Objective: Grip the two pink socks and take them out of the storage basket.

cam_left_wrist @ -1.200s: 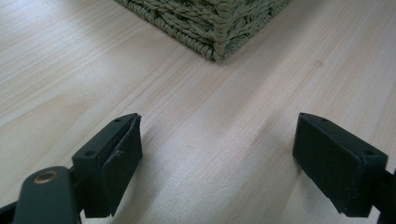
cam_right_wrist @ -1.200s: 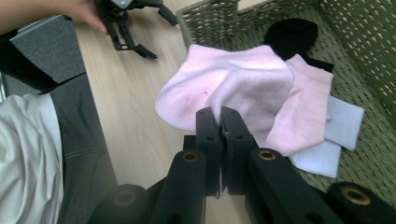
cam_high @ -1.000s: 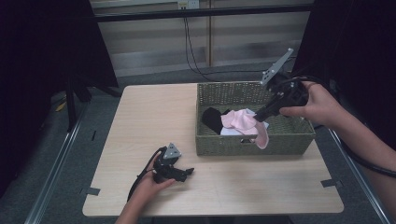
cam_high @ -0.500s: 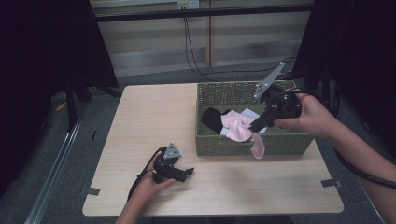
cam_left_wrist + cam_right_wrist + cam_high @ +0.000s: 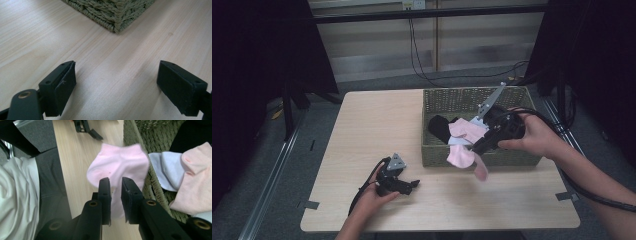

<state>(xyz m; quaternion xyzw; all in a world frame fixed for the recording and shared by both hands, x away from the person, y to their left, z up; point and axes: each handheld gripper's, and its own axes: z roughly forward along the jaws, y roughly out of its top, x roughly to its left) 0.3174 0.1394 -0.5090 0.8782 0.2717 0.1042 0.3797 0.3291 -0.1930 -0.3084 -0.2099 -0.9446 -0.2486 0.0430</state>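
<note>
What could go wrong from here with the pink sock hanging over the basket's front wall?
The right gripper has just been opening its jaws around the pale pink ankle sock, so it may drop half over the woven green basket wall. It could also drag the peach sock out with it.

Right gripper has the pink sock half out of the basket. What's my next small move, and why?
Probably carry it on toward the bare table and lower it there. The pink sock hangs over the basket front wall, between the right gripper jaws, which have just been opening, so the hold looks loose.
</note>
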